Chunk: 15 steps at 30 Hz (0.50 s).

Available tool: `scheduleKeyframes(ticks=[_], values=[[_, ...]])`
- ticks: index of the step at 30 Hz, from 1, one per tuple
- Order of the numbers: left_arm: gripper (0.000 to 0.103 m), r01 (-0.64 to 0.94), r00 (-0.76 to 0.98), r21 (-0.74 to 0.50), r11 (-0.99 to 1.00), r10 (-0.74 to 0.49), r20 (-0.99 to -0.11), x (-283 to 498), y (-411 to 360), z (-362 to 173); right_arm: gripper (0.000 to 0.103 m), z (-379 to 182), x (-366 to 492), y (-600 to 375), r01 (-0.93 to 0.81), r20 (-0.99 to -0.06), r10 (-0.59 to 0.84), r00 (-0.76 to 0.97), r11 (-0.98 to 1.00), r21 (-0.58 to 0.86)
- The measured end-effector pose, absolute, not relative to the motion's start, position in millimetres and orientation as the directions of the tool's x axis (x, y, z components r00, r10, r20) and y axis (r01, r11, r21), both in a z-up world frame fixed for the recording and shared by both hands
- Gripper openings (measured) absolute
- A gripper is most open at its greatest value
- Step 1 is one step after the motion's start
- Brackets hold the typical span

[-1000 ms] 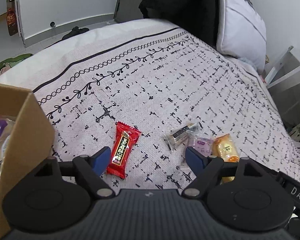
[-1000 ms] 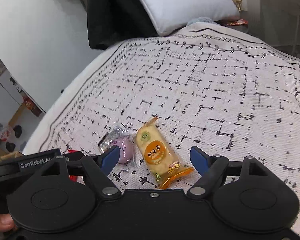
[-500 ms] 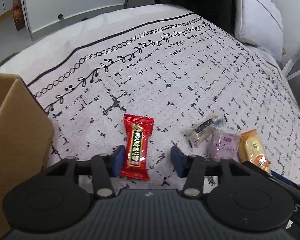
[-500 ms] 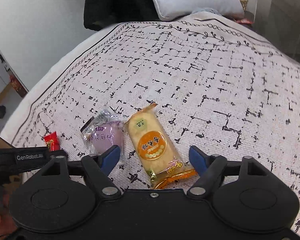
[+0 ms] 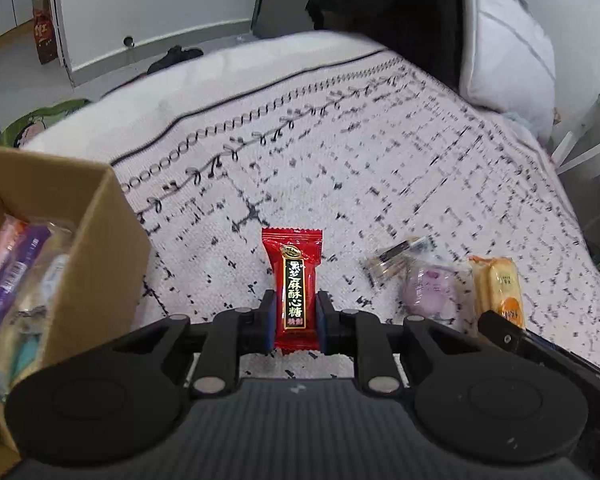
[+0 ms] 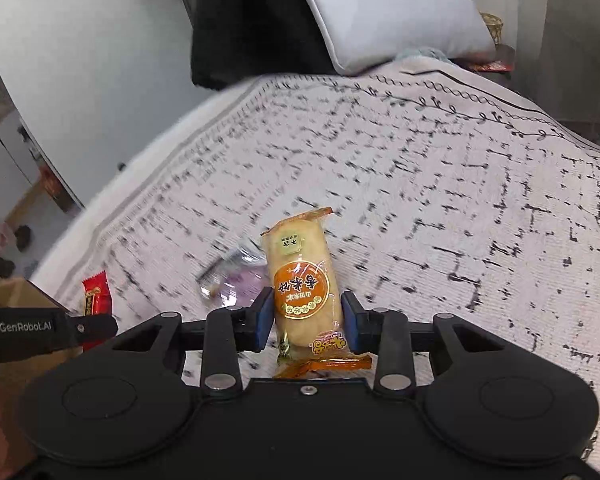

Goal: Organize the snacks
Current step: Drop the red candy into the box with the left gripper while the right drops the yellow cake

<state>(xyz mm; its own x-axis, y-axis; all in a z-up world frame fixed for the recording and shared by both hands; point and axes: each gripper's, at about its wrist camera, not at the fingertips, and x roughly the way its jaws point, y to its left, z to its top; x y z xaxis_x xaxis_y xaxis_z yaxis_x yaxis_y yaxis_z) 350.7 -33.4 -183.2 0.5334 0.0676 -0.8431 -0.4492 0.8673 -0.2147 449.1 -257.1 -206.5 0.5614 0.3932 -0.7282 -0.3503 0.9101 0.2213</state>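
My left gripper (image 5: 294, 320) is shut on a red candy packet (image 5: 294, 280) and holds it upright over the bedspread. My right gripper (image 6: 305, 316) is shut on a yellow rice cracker packet (image 6: 300, 280), lifted off the bed. A purple snack in clear wrap (image 5: 430, 286) lies on the bed between the two grippers; it also shows in the right wrist view (image 6: 240, 280). A small dark clear-wrapped snack (image 5: 396, 258) lies beside it. The red candy (image 6: 96, 294) and the left gripper body show at the left of the right wrist view.
An open cardboard box (image 5: 100, 240) with several packets inside stands at the left on the bed. A white pillow (image 5: 504, 36) and dark clothing (image 5: 380, 0) lie at the head of the patterned bedspread (image 5: 340, 152). White furniture stands at the right.
Both grippers have closed: the left on the red candy, the right on the yellow cracker packet. Both packets have lifted off the bed.
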Motion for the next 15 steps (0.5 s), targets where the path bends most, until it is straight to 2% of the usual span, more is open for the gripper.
scheduleKeyframes(ticks=[15], values=[[0.019, -0.474, 0.600, -0.239, 0.847, 0.112, -0.792, 306, -12, -126, 0.035, -171, 408, -219, -0.474, -0.657, 0.513, 0.553, 0.842, 0.258]])
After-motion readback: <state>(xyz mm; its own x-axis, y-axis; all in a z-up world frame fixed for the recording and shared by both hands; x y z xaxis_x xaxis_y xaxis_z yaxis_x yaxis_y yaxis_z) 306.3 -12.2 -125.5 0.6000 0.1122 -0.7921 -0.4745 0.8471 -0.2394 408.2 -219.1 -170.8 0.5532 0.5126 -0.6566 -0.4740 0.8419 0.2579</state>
